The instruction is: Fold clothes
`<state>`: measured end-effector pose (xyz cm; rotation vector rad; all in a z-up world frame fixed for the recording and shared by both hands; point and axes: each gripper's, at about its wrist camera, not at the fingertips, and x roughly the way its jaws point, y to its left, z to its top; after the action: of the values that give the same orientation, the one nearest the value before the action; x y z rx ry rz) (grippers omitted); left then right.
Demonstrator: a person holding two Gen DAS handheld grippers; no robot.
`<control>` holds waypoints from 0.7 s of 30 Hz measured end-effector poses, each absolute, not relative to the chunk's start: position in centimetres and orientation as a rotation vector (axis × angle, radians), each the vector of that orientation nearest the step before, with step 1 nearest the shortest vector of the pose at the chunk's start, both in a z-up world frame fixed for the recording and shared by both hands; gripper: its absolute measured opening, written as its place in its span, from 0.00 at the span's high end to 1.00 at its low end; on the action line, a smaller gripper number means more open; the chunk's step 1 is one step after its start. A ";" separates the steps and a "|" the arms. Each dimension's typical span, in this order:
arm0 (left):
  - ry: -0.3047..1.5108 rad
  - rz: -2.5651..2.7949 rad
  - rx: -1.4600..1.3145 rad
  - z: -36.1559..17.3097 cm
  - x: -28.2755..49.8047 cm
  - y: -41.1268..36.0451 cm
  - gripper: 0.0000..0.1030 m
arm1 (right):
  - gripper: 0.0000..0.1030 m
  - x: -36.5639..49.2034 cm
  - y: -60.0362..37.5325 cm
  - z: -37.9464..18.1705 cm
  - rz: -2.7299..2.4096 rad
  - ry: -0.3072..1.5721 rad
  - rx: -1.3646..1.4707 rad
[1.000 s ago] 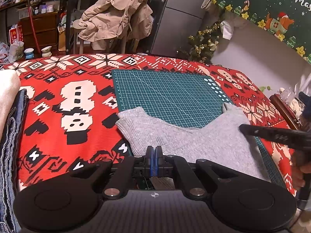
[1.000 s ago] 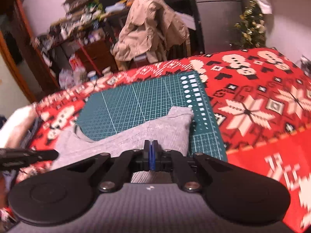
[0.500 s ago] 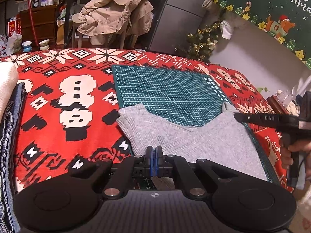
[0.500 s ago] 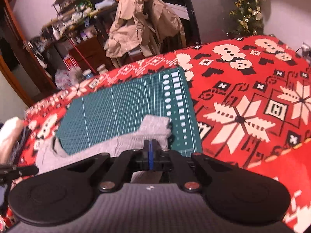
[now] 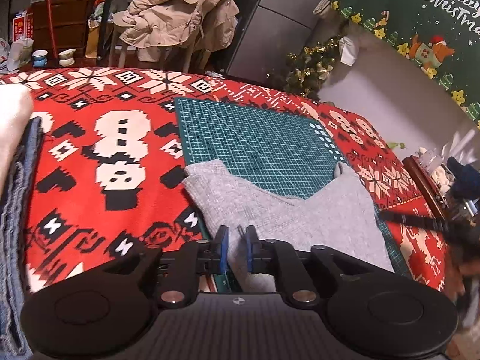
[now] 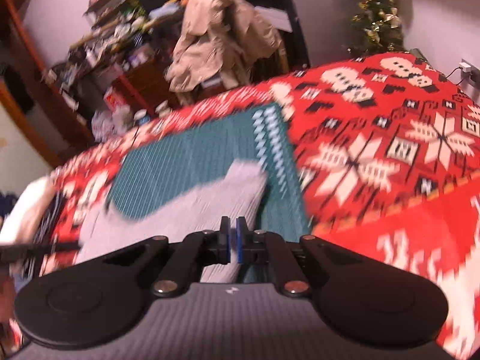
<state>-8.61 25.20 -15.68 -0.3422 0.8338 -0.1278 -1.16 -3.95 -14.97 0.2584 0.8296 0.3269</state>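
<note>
low in the frame the left gripper [image 5: 237, 247] was opening, letting go of the grey garment [image 5: 288, 210] on the green mat [image 5: 258, 141] mid-frame, right gripper [image 6: 232, 241] jaws nearly together holding nothing, so I'd guess regripping for another fold comes next

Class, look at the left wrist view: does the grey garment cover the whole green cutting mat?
No. The grey garment lies only over the near part of the green cutting mat, whose far gridded half is bare.
</note>
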 end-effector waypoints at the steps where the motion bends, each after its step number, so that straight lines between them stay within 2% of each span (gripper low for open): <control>1: 0.836 -0.123 -0.337 -15.5 -8.9 25.1 0.83 | 0.91 -2.2 -3.4 -14.8 0.330 0.835 0.242; 3: 0.842 -0.115 -0.315 -15.0 -9.4 24.7 0.75 | 0.89 -4.4 -2.2 -14.4 0.330 0.838 0.221; 6: 0.849 -0.098 -0.280 -14.1 -10.4 23.8 0.68 | 0.86 -6.6 -1.1 -14.0 0.314 0.847 0.211; 7: 0.847 -0.095 -0.276 -13.8 -10.8 23.4 0.67 | 0.81 -7.5 -0.7 -13.8 0.306 0.849 0.207; 10: 0.826 -0.094 -0.271 -13.0 -12.0 22.3 0.63 | 0.77 -10.0 0.3 -13.2 0.285 0.843 0.192; 13: 0.791 -0.138 -0.290 -12.5 -13.2 20.9 0.76 | 0.77 -11.7 0.9 -12.8 0.288 0.813 0.166; 14: 0.783 -0.160 -0.312 -12.6 -13.5 20.5 0.86 | 0.77 -12.2 1.2 -12.7 0.289 0.802 0.151; 21: 0.799 -0.303 -0.300 -15.1 -14.1 16.3 0.91 | 0.79 -13.7 3.2 -13.2 0.341 0.798 0.112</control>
<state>-14.15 16.30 -15.14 -0.2996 0.7991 -0.3035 -13.70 3.17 -13.24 0.1120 0.7983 0.3407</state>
